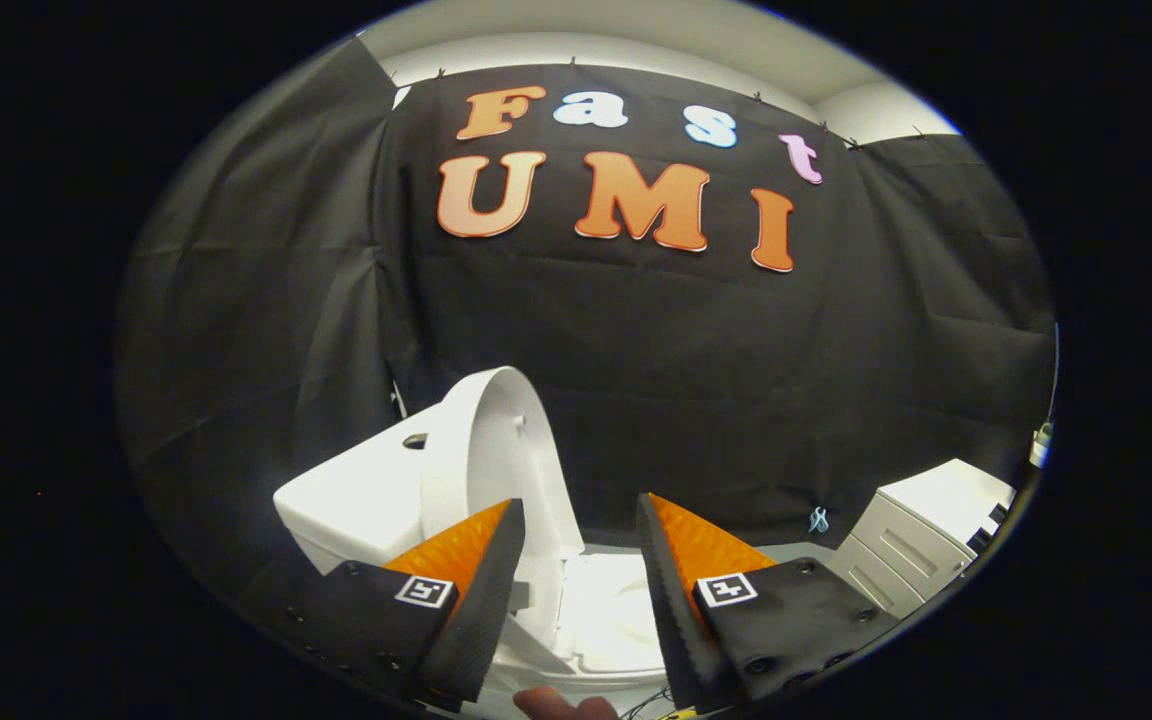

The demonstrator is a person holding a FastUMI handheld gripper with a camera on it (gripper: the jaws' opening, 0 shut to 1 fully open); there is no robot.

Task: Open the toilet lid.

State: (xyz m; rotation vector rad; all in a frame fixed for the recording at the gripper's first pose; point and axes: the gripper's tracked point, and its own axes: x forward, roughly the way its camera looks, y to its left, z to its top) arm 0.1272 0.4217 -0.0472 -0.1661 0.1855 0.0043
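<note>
Two orange-and-black fingers (496,560) stand spread apart with a wide gap between them, holding nothing and touching nothing. Each one carries a small black-and-white square marker on its black base. The gripper (581,525) hangs above the toilet (356,500), looking down and across it toward the black cloth wall (636,350) of the booth.

The toilet lid (496,450) is raised. It stands nearly upright, leaning back toward the white tank, and its smooth white inner face turns toward the open bowl. The lid rises just beyond the left finger, whose tip overlaps the lid's lower part in the view; whether they touch cannot be told.

Below the gap between the fingers lies the white toilet seat (606,610), flat over the bowl and brightly lit. A small dark flush button (415,440) sits on top of the tank, just beside the lid.

Beyond the right finger, well apart from the toilet, stands a white cabinet (926,540) with drawer fronts, set against the cloth wall. A small pale blue clip-like thing (818,520) lies at the foot of the wall between the toilet and the cabinet. A fingertip of a person's hand (561,705) shows beneath the fingers.
</note>
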